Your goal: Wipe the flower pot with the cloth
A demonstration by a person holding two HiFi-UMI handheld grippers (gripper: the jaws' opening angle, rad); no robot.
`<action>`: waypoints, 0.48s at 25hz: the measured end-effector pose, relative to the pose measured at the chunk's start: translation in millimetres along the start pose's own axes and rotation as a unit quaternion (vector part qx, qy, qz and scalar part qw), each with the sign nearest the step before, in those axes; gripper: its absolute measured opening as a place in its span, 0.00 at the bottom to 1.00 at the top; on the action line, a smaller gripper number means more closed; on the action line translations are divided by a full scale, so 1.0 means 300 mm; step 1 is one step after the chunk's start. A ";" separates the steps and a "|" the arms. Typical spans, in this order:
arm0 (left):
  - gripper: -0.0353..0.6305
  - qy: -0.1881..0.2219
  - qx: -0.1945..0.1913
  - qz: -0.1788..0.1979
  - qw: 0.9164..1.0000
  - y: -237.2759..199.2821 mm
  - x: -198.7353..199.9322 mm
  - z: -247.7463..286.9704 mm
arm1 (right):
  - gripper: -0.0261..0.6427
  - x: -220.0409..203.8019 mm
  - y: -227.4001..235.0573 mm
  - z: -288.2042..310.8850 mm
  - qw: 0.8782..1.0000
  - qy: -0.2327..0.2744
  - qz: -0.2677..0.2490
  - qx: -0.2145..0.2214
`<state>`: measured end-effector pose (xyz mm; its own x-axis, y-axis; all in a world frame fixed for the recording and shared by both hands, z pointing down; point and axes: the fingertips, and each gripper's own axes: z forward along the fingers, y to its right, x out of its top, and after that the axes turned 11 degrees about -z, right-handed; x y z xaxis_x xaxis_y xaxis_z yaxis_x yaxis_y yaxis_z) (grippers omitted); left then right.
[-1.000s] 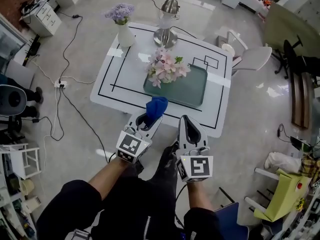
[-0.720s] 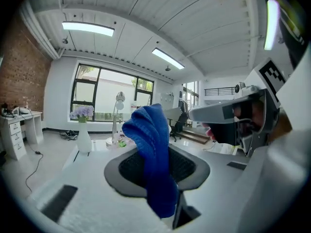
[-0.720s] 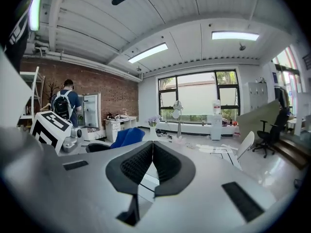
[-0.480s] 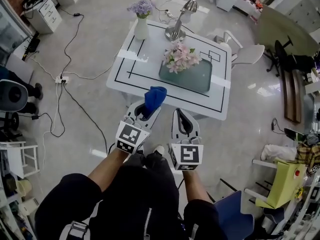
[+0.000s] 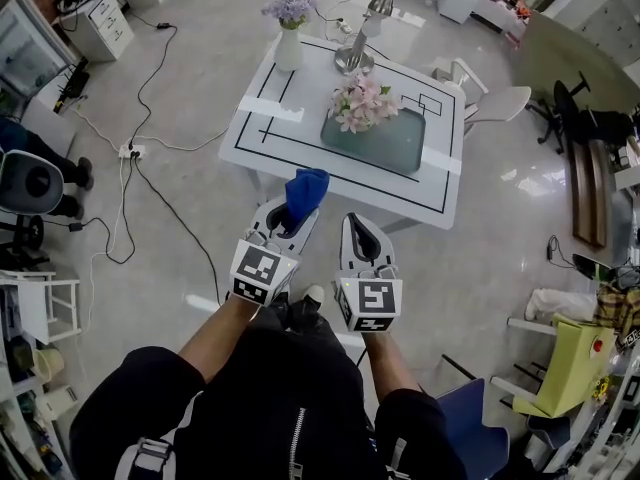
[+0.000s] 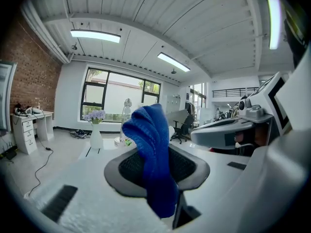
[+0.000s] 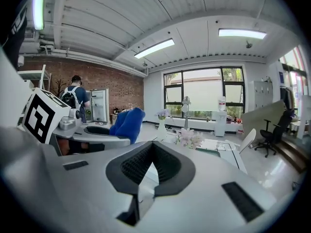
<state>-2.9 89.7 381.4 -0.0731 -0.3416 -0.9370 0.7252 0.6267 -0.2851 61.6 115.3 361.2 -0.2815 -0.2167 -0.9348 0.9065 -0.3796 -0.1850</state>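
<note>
Seemingly, cloth [image 5: 305, 187] in left gripper [image 5: 294, 215].

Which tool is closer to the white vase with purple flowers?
Left. The left tool, holding the blue cloth, is short of the table, on the vase's side. The right tool is a bit farther back and further right.

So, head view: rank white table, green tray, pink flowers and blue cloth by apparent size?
Largest: white table.
Then green tray.
Then pink flowers and blue cloth, about alike; the cloth is nearer the camera, so unranked.
</note>
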 end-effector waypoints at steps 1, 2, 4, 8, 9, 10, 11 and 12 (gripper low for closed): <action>0.24 0.000 0.001 0.000 1.000 0.006 -0.002 -0.002 | 0.05 -0.003 0.003 -0.006 1.000 0.000 0.003 0.000; 0.24 0.000 0.000 0.001 1.000 0.012 -0.003 -0.002 | 0.05 -0.007 0.008 -0.011 1.000 0.000 0.007 -0.001; 0.24 0.000 -0.001 0.002 1.000 0.021 -0.002 0.001 | 0.05 -0.013 0.019 -0.016 1.000 0.000 0.016 -0.004; 0.24 -0.002 0.000 0.017 1.000 0.040 0.001 0.011 | 0.05 -0.024 0.037 -0.022 0.999 0.003 0.039 -0.005; 0.24 -0.002 0.000 0.017 1.000 0.043 -0.001 0.013 | 0.05 -0.026 0.041 -0.025 0.999 0.003 0.042 -0.005; 0.24 -0.003 0.001 0.016 1.000 0.046 -0.001 0.015 | 0.05 -0.030 0.045 -0.028 0.999 0.002 0.043 -0.006; 0.24 -0.004 0.001 0.015 1.000 0.050 0.002 0.017 | 0.05 -0.034 0.049 -0.030 0.999 0.001 0.043 -0.006; 0.24 -0.005 0.000 0.016 1.000 0.053 0.005 0.020 | 0.05 -0.038 0.052 -0.030 0.999 0.000 0.042 -0.005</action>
<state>12.7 95.0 376.8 -0.0435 -0.3282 -0.9436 0.7275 0.6369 -0.2551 81.8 120.1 366.2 -0.2032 -0.2468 -0.9475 0.9302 -0.3507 -0.1082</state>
